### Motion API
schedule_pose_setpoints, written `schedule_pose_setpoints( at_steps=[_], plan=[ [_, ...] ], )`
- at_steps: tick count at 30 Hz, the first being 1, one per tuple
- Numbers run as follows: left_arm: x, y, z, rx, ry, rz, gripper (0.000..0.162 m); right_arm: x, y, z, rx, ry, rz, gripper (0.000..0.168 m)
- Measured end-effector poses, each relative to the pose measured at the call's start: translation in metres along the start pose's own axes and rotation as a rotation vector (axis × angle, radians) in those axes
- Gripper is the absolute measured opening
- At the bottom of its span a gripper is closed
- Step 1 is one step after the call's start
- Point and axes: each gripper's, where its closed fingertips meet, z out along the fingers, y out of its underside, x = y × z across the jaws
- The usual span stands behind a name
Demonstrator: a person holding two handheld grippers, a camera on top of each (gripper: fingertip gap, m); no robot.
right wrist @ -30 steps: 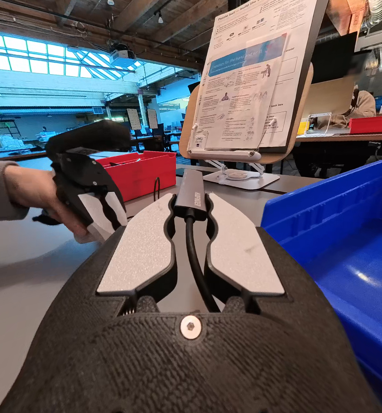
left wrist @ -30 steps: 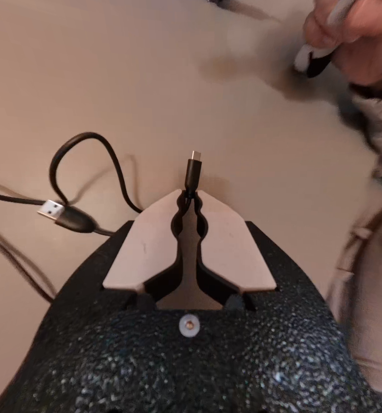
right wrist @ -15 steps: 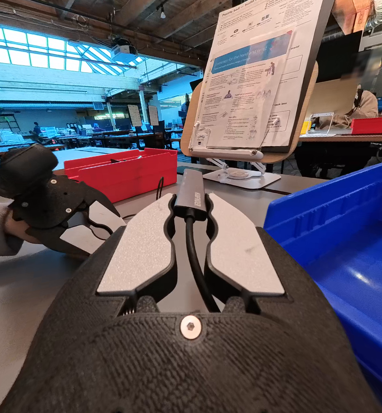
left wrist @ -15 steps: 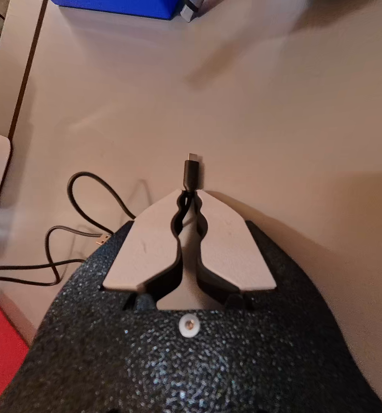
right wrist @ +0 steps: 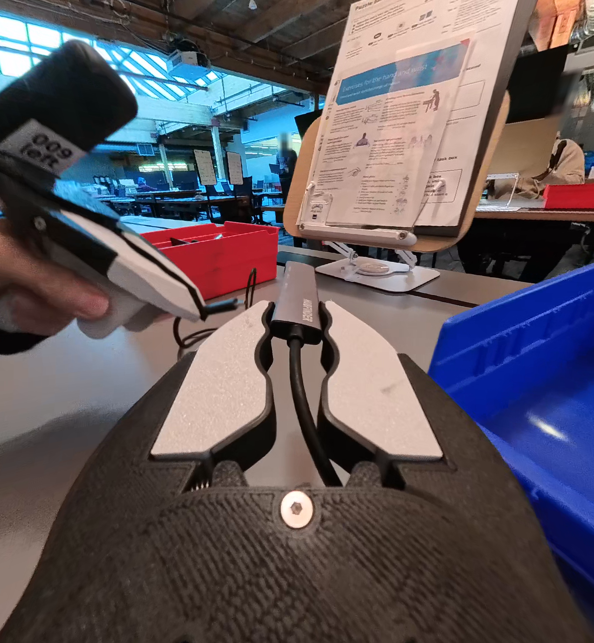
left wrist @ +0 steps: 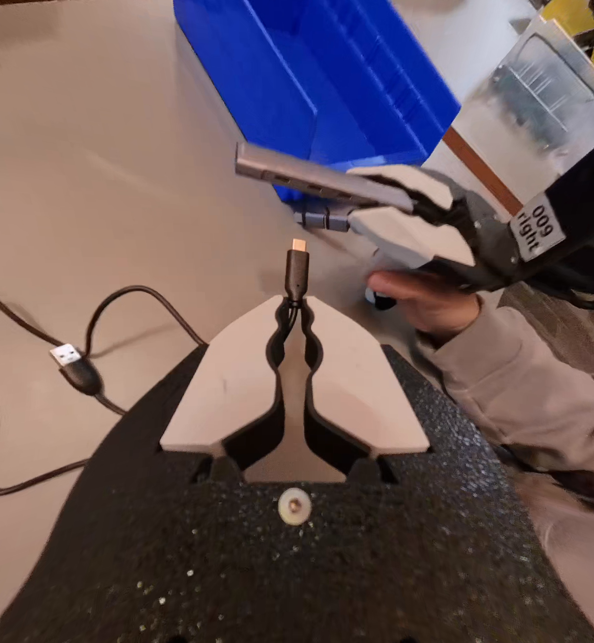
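My left gripper [left wrist: 294, 302] is shut on a black cable just behind its small USB-C plug [left wrist: 298, 268], which sticks out forward above the table. The cable loops back on the left to a larger USB-A plug [left wrist: 71, 363] lying on the table. My right gripper [right wrist: 296, 308] is shut on a grey USB hub [right wrist: 299, 299], whose black lead [right wrist: 306, 410] runs back between the fingers. In the left wrist view the hub [left wrist: 302, 175] is held in the air to the upper right of the plug, side ports facing it. In the right wrist view the left gripper [right wrist: 201, 311] is close at the left of the hub.
A blue bin [left wrist: 323, 76] stands behind the hub; it also shows at the right in the right wrist view [right wrist: 532, 348]. A red tray [right wrist: 219, 254] and a document stand with papers [right wrist: 392, 139] are at the back of the grey table [left wrist: 80, 174]. People sit at far tables.
The left gripper with the USB-C plug has swung round and come up close beside the hub. The right gripper has held the hub almost still.
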Motion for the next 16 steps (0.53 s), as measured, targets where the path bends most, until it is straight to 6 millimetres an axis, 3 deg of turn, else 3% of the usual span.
schedule_pose_setpoints(
  at_steps=[1, 11, 16],
  plan=[
    [0.002, -0.003, -0.002, 0.005, -0.008, -0.004, 0.006, -0.001, 0.001, 0.001, -0.003, 0.002, -0.013, 0.024],
    [0.021, -0.008, -0.003, -0.019, 0.026, -0.033, 0.006, -0.018, 0.003, 0.005, 0.004, -0.056, -0.050, 0.024],
    [0.020, -0.009, -0.003, -0.029, 0.026, -0.023, 0.006, -0.022, 0.004, 0.007, -0.005, -0.052, -0.092, 0.024]
  ],
)
